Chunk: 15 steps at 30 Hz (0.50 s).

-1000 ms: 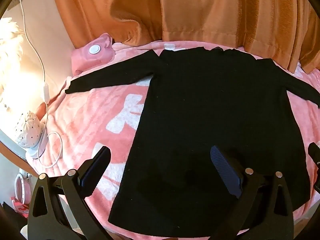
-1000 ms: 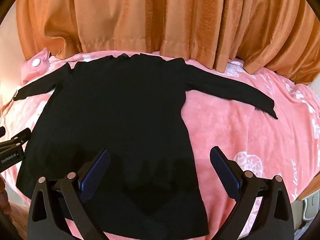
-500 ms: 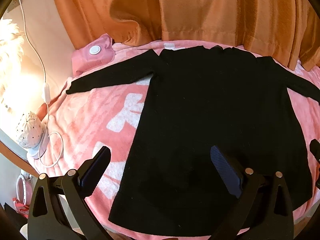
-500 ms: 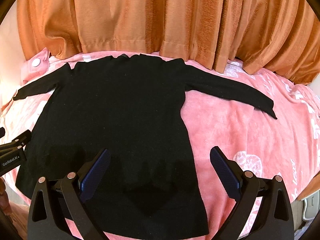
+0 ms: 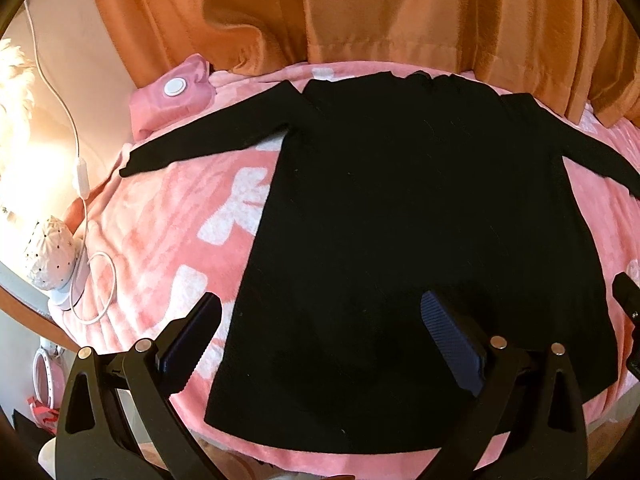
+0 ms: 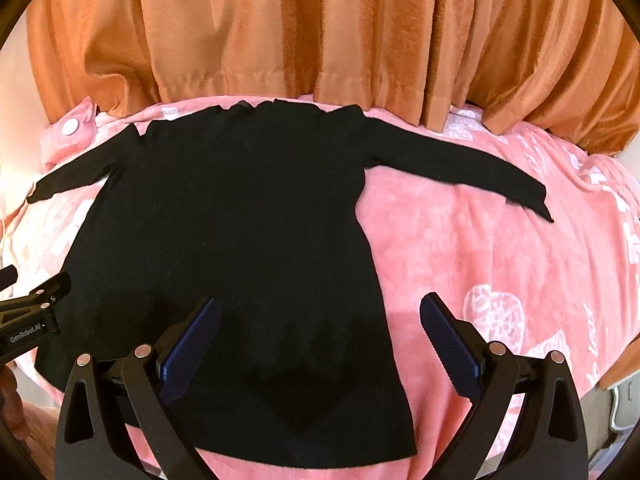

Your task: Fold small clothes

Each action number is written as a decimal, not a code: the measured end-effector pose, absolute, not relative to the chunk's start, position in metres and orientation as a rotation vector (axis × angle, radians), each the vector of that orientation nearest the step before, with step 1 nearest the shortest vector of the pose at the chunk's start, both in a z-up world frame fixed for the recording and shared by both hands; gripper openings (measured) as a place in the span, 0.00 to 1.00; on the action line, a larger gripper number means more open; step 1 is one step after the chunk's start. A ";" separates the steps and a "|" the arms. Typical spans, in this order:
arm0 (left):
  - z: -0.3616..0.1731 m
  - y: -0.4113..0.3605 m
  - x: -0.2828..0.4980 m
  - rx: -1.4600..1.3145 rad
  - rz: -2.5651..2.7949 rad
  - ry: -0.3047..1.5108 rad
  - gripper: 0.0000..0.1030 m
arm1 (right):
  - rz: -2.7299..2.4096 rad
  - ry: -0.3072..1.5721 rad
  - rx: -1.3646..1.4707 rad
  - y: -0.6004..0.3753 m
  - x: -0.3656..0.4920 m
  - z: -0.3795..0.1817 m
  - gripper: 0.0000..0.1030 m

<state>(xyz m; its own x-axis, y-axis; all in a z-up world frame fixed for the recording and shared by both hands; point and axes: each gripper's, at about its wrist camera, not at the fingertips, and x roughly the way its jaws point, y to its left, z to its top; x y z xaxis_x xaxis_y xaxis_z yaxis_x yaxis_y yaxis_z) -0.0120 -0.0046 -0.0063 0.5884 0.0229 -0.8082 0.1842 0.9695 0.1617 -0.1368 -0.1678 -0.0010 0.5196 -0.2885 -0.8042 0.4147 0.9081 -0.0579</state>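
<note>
A black long-sleeved top (image 5: 408,216) lies flat on a pink blanket (image 5: 168,232), sleeves spread to both sides, neck at the far end. It also shows in the right wrist view (image 6: 240,216). My left gripper (image 5: 320,316) is open and empty above the hem's left part. My right gripper (image 6: 320,316) is open and empty above the hem's right edge. The left gripper's tip shows at the left edge of the right wrist view (image 6: 32,312). The right gripper's tip shows at the right edge of the left wrist view (image 5: 628,300).
Orange curtains (image 6: 320,40) hang behind the bed. A pink pillow with a white button (image 5: 172,96) lies at the far left. A white speckled lamp (image 5: 52,256) and its white cable (image 5: 80,160) sit off the bed's left edge. The blanket (image 6: 500,264) stretches right.
Both grippers have drawn back slightly and the view has shifted a little. The top lies as before and both grippers stay open.
</note>
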 end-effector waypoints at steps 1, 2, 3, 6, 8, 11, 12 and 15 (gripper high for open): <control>-0.007 -0.005 -0.013 0.243 -0.093 0.939 0.95 | -0.422 0.935 0.151 -0.168 -0.138 -0.002 0.95; -0.007 -0.006 -0.013 0.245 -0.090 0.940 0.95 | -0.421 0.939 0.153 -0.168 -0.139 -0.002 0.95; -0.007 -0.006 -0.013 0.244 -0.090 0.942 0.95 | -0.419 0.942 0.154 -0.169 -0.140 -0.003 0.95; -0.007 -0.007 -0.013 0.246 -0.083 0.943 0.95 | -0.421 0.937 0.151 -0.170 -0.141 -0.002 0.95; -0.007 -0.008 -0.013 0.249 -0.080 0.941 0.95 | -0.422 0.932 0.154 -0.170 -0.142 -0.002 0.95; -0.007 -0.008 -0.013 0.251 -0.077 0.941 0.95 | -0.423 0.928 0.159 -0.171 -0.143 -0.001 0.95; -0.007 -0.008 -0.012 0.252 -0.075 0.942 0.95 | -0.422 0.928 0.158 -0.171 -0.142 -0.001 0.95; -0.007 -0.008 -0.011 0.254 -0.074 0.941 0.95 | -0.422 0.928 0.154 -0.172 -0.142 -0.001 0.95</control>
